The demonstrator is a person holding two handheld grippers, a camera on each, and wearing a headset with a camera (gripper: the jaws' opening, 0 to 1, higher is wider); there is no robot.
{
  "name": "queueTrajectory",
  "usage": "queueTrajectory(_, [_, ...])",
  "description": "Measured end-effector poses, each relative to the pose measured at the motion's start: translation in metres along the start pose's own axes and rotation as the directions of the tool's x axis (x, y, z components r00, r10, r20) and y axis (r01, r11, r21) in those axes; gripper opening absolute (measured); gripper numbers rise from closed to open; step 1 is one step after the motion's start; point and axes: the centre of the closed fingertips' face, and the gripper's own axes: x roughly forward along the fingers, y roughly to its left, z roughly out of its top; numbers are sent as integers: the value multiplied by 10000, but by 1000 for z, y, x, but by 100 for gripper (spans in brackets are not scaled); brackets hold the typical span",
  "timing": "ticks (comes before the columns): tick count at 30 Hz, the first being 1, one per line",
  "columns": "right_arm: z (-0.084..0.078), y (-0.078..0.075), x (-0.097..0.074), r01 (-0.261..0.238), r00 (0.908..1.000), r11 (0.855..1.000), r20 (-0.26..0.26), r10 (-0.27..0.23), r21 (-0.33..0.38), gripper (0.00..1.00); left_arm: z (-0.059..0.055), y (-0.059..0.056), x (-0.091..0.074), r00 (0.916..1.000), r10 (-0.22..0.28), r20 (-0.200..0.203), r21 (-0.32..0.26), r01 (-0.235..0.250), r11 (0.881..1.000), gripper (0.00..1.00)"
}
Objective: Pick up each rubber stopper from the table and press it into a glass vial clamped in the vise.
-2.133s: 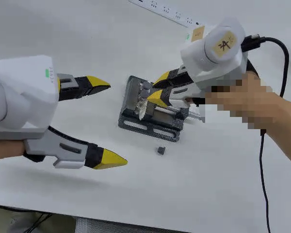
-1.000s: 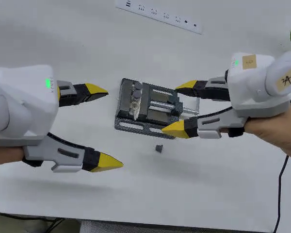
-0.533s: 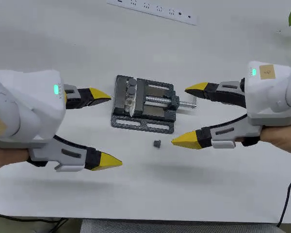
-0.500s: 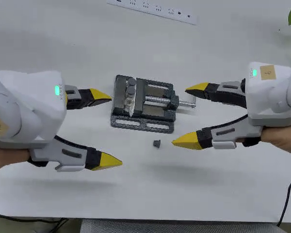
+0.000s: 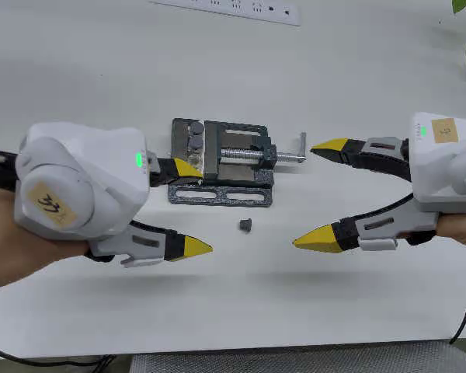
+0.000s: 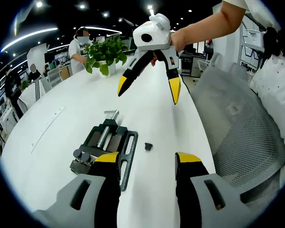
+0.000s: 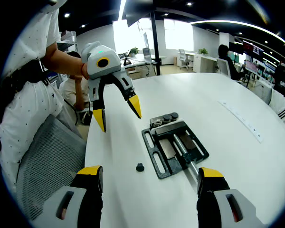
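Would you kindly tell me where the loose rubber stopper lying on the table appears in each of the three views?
Head view: stopper near centre, just below the vise.
Left gripper view: stopper at centre, right of the vise.
Right gripper view: stopper below centre, left of the vise.
Shared landmark: the vise, close beside the stopper.

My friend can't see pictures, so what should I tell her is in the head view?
Two open, yellow-tipped grippers face each other over a white table, the left gripper and the right gripper. Between them sits a dark vise clamping stoppered vials, with one loose rubber stopper on the table in front of it.
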Motion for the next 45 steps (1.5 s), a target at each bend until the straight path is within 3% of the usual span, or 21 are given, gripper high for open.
queueTrajectory(5, [-5, 2, -5, 112, 9999, 9998, 22, -113, 136, 80, -8, -5, 23, 9974, -397, -601, 876, 449, 9951, 34])
queueTrajectory(14, [-15, 1, -13, 328, 9994, 9990, 65, -330, 309, 79, -20, -4, 51, 9909, -667, -1171, 1198, 808, 9895, 19])
queueTrajectory(23, [-24, 1, -17, 457, 9989, 9976, 100, -462, 518, 78, -28, -5, 74, 9835, -803, -1623, 1243, 1011, 9871, 15])
queueTrajectory(38, [-29, 0, -21, 627, 9979, 9954, 137, -639, 729, 77, -33, -3, 84, 9757, -834, -2024, 1376, 1126, 9841, 8])
queueTrajectory(45, [-29, 1, -20, 625, 9979, 9952, 120, -636, 756, 76, -33, -2, 87, 9773, -793, -1966, 1244, 1051, 9866, 7])
